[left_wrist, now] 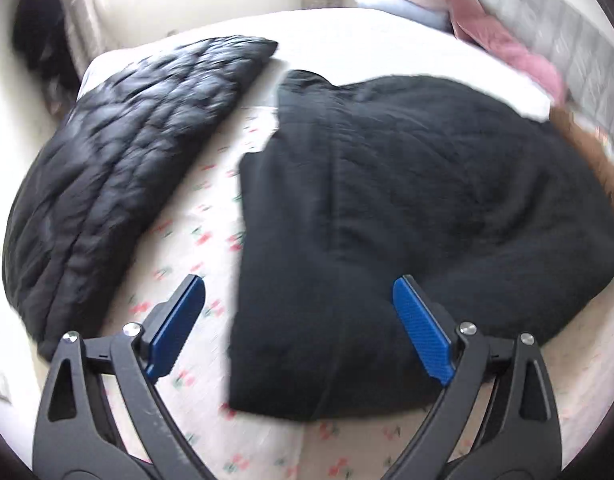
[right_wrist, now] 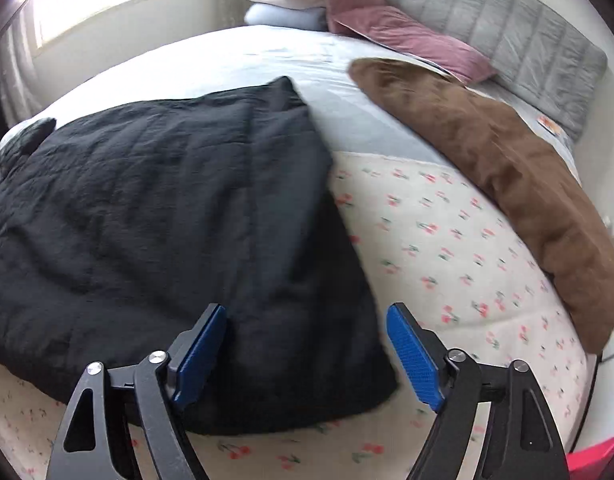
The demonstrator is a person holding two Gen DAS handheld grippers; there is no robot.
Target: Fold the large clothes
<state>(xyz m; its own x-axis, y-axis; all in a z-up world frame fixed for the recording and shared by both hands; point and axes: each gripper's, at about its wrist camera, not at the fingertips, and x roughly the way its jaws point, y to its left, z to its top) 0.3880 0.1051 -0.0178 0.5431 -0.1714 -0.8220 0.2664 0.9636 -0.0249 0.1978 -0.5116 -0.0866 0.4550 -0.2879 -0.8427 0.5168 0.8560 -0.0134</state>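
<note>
Both hand-held grippers, left [left_wrist: 299, 292] and right [right_wrist: 307, 320], gape empty above the folded black garment [left_wrist: 407, 200].

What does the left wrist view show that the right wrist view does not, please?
Only the left wrist view shows the shiny black quilted puffer jacket fully, lying left of the folded garment. Only the right wrist view shows the brown suede-like garment in full and the grey padded headboard clearly. Both show the folded black fleece garment, the cherry-print bedsheet and open jaws holding nothing.
</note>
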